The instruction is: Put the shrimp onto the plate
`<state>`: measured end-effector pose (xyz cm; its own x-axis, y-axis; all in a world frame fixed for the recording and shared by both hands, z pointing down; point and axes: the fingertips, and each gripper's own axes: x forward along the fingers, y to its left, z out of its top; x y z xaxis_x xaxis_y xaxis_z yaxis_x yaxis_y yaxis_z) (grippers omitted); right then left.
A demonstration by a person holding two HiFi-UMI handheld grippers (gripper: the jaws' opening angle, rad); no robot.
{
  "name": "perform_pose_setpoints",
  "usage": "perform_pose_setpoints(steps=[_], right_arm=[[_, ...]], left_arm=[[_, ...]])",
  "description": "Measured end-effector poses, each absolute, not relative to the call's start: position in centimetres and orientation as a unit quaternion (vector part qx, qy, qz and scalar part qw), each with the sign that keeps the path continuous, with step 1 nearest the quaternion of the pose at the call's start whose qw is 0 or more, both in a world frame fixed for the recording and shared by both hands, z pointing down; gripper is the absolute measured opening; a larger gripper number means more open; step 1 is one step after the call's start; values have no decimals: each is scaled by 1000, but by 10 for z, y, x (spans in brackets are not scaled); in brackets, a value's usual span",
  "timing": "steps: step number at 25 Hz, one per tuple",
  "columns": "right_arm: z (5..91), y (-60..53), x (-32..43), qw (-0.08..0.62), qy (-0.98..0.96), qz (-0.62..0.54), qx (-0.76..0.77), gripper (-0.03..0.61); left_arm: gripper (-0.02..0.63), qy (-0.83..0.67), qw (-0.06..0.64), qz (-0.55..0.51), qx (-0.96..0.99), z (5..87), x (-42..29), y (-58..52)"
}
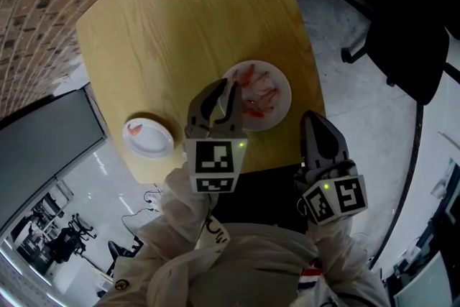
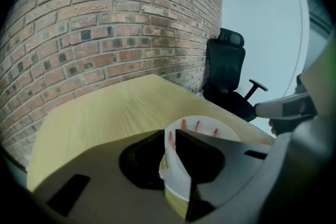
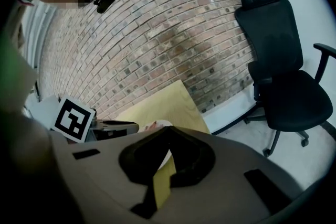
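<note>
Shrimp heap [image 1: 257,91]: several pink pieces on the large plate [image 1: 285,98], which sits at 4 o'clock on the tabletop [image 1: 180,25].
Small plate [image 1: 154,145]: white, at 8 o'clock from the large plate and well apart from it. It holds one lone shrimp [image 1: 134,129].
Left tool [image 1: 230,85]: hangs over the large plate's 9 o'clock rim. Its jaws are nearly together, and a pink sliver, the pinched shrimp [image 2: 169,138], shows between the tips. I read this as a grip, though it could be a piece on the plate seen through the gap.
Right tool [image 1: 307,116]: just off the large plate at 4 o'clock. Its jaws are closed tip to tip with nothing between them.
Progress: judged early. If the small plate is the target, one piece is delivered, one is in the left tool, and the heap remains. Which plate is the target I cannot tell.
</note>
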<state>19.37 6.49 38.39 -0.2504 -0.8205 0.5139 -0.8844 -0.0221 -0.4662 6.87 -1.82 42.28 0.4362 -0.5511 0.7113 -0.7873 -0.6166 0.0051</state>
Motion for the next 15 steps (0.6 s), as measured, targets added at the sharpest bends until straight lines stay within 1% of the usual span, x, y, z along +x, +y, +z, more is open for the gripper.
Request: perform_pose_setpoints(steps=[15], right_arm=[[370,64,78,67,-752,354,552,23]], left_arm=[[67,-472,185,329,797,411,-59,-1]])
